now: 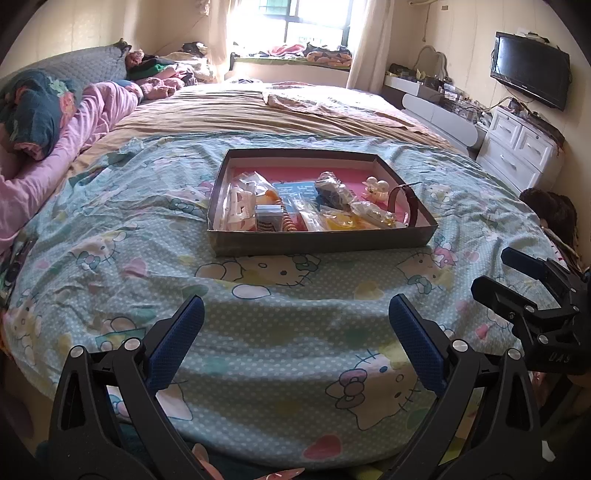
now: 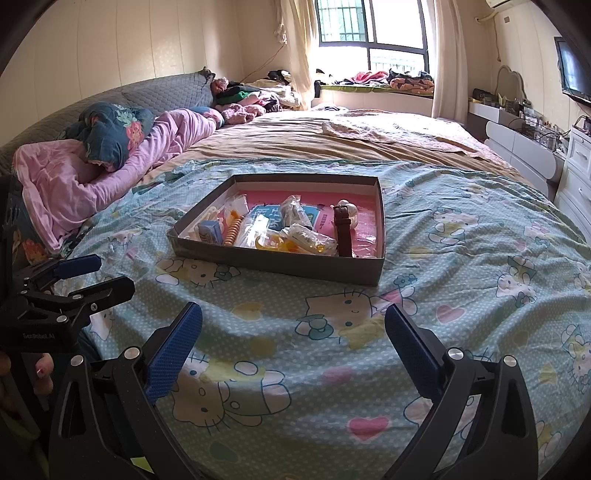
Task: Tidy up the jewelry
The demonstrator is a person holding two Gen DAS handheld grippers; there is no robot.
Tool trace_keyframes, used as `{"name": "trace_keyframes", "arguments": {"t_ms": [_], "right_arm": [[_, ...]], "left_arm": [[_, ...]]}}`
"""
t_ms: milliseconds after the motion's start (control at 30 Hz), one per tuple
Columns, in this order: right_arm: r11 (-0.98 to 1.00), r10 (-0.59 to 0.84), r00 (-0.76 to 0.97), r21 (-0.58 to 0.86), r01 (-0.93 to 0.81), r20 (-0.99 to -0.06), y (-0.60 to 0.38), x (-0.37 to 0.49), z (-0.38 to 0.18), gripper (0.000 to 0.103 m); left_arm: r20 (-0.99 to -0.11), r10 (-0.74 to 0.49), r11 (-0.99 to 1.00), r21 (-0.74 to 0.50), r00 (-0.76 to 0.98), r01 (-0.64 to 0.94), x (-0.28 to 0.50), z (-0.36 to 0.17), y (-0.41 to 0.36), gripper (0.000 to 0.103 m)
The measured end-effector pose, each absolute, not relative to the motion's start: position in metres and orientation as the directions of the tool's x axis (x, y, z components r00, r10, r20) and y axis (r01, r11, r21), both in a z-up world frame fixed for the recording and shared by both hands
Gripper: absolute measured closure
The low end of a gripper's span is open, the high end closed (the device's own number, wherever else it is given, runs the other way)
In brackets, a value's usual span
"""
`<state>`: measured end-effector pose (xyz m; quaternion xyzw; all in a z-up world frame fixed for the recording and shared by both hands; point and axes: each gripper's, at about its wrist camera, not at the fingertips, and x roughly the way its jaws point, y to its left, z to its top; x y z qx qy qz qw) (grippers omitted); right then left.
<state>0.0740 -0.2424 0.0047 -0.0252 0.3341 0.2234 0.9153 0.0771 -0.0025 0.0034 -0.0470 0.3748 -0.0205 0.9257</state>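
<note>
A shallow grey cardboard tray (image 1: 317,242) with a pink floor sits on the bed, also in the right wrist view (image 2: 273,267). It holds several small bagged jewelry items, a brown strap (image 1: 400,197) (image 2: 342,230), a white bead piece (image 1: 376,186) and an orange coiled band (image 2: 232,229). My left gripper (image 1: 295,321) is open and empty, hovering over the sheet in front of the tray. My right gripper (image 2: 293,332) is open and empty, also short of the tray. Each gripper shows in the other's view, the right one (image 1: 517,280) and the left one (image 2: 96,277).
The bed is covered with a light blue cartoon-cat sheet (image 1: 295,369). Pink and floral bedding (image 1: 55,122) lies along the left. A white dresser (image 1: 517,147) and wall TV (image 1: 530,70) stand on the right. A window (image 2: 369,33) is at the back.
</note>
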Motion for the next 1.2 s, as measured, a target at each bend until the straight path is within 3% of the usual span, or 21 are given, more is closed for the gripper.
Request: {"name": "trace_keyframes", "arguments": {"t_ms": [633,933,1200], "right_arm": [[0.915,0.354,0.682,0.084,-0.396,-0.639,-0.249,0.081,-0.004,0.005],[0.976,0.188,0.733,0.043,-0.213,-0.654,-0.298,0.124,-0.015,0.005],[0.999,-0.023,0.716,0.011,0.043,-0.697,-0.385,0.199,-0.029,0.005]], "left_arm": [[-0.703,-0.083,0.991,-0.130,0.707,-0.013,0.080,0.001,0.004,0.009],[-0.734,0.047,0.978,-0.106,0.678,-0.182,0.095,-0.004,0.035,0.009],[-0.770,0.227,0.917,-0.038,0.596,-0.398,0.149,-0.011,0.119,0.009]]}}
